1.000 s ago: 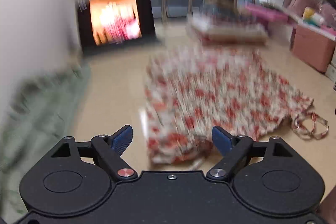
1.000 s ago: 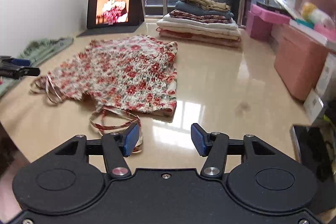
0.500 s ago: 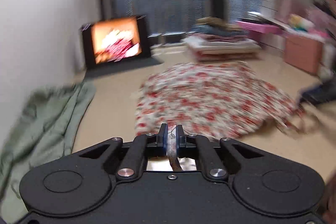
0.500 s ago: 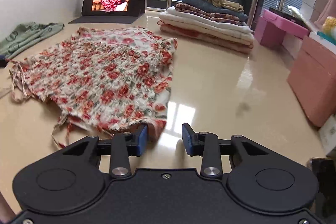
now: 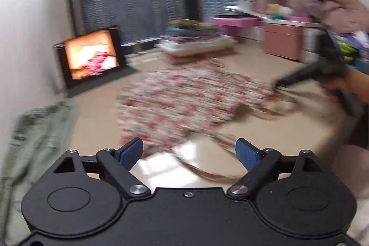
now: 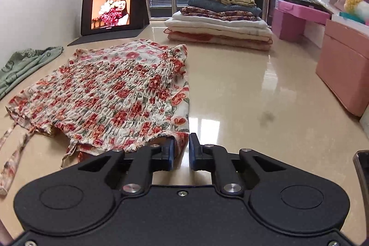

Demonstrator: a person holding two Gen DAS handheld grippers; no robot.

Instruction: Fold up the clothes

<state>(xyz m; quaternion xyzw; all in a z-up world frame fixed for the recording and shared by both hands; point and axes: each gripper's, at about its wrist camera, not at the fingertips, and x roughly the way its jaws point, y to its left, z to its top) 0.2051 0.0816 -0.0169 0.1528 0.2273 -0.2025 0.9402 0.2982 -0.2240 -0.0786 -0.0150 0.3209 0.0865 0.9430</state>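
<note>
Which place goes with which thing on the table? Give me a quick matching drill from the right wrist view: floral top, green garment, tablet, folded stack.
Things:
1. floral top
2. green garment
3. tablet
4. folded stack

Places:
A. propped against the white wall, screen lit
B. spread flat, its near corner between the right gripper's closing jaws
C. far side, before the window blinds
D. crumpled at the left edge by the wall

Pairs: 1-B, 2-D, 3-A, 4-C
</note>
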